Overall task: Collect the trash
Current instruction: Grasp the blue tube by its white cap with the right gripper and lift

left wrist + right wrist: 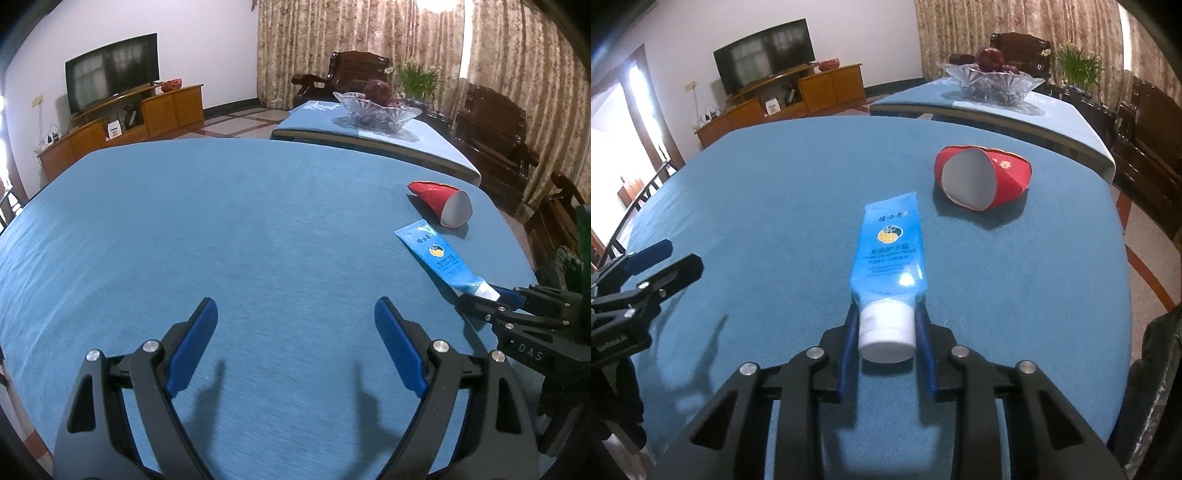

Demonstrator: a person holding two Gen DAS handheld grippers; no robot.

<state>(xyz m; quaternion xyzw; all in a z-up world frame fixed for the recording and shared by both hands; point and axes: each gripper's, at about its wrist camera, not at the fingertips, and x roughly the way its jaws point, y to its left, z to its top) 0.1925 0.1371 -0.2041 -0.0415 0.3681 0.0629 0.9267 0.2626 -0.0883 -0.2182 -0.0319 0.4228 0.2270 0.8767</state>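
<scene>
A blue tube (890, 240) with a white cap lies on the blue tablecloth (768, 192), cap end towards me. My right gripper (886, 309) is shut on it, a blue pad pressed against each side of the cap. Beyond the tube, a crushed red paper cup (982, 177) lies on its side with its white inside showing. In the left wrist view the tube (439, 258) and the cup (439, 203) are at the right, with my right gripper (484, 295) at the tube's cap. My left gripper (295, 306) hovers open over bare cloth, nothing between its fingers.
A second blue-covered table (1052, 110) stands behind, bearing a glass bowl (993, 85) of fruit. Dark wooden chairs (1145, 122) and a potted plant (1078, 66) line the curtained right side. A TV (764, 55) on a wooden cabinet stands at the far left wall.
</scene>
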